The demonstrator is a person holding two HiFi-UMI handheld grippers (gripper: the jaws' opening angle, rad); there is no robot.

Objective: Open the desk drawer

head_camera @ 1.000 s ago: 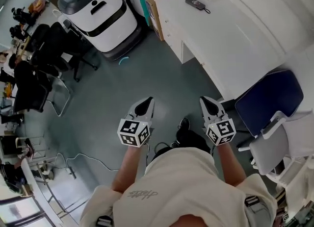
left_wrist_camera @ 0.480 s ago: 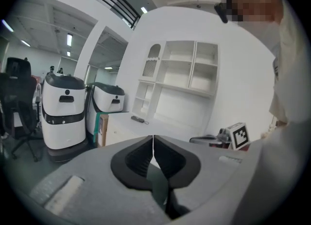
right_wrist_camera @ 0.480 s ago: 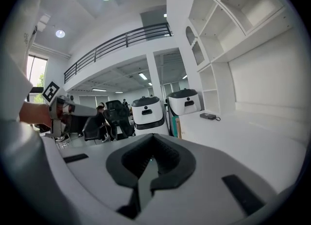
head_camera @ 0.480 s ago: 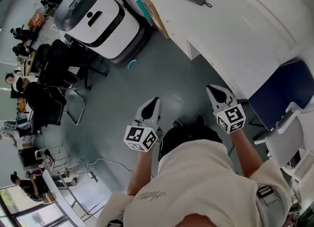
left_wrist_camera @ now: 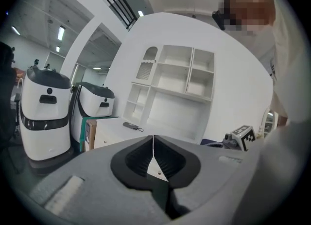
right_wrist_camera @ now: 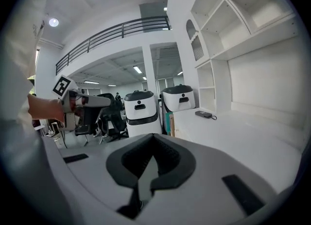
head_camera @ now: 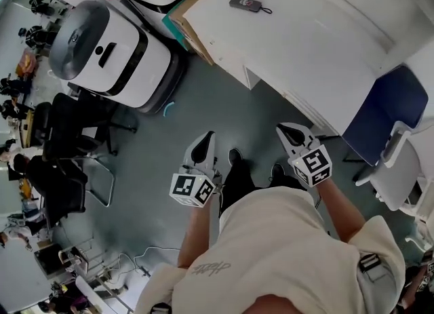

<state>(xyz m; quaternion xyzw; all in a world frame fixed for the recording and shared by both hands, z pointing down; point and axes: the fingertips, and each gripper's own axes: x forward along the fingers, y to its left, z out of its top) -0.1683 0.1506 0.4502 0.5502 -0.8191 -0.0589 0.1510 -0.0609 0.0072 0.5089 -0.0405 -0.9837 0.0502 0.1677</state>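
Both grippers have advanced toward the white worktop point(head_camera: 305, 41), which now fills the upper right of the frame. Left gripper point(head_camera: 205, 142) and right gripper point(head_camera: 288, 133) are carried side by side ahead of the body, jaws fully together and empty, probably in readiness for the approach. Desk drawer point(head_camera: 224, 56) sits at upper centre under the worktop's near corner: plain white front, flush and closed, handle too small to make out

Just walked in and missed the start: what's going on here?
A person stands on the floor, short of the white desk, a gripper in each hand. The left gripper and right gripper are both shut and empty, pointing toward the desk. Neither touches it, and no drawer is pulled out yet.
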